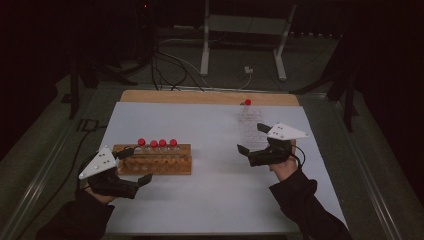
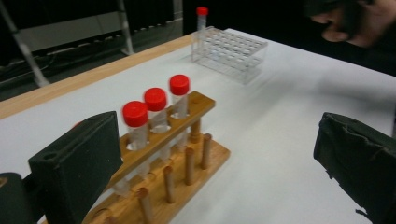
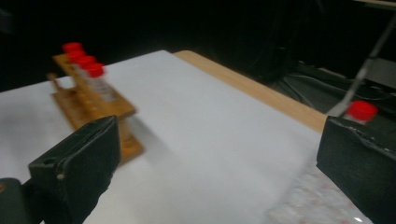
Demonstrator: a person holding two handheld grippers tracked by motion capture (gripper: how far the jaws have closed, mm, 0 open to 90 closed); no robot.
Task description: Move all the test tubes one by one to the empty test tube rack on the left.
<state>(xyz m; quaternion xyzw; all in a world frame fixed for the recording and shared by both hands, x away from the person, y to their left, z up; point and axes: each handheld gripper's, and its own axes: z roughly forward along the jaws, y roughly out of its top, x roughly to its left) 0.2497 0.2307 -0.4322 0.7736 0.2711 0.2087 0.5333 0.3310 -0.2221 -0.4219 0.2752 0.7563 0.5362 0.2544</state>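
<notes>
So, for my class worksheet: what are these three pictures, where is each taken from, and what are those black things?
A person sits at a table with a hand-held gripper in each hand. One picture looks down from above; the other two come from cameras riding on each gripper, whose black fingers frame the shot. The left gripper is by a wooden rack with four red-capped tubes. The right gripper is at a clear rack holding one tube. Both grippers are open, holding nothing.

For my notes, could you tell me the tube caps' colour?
Red caps, clearest in the left gripper view.
</notes>
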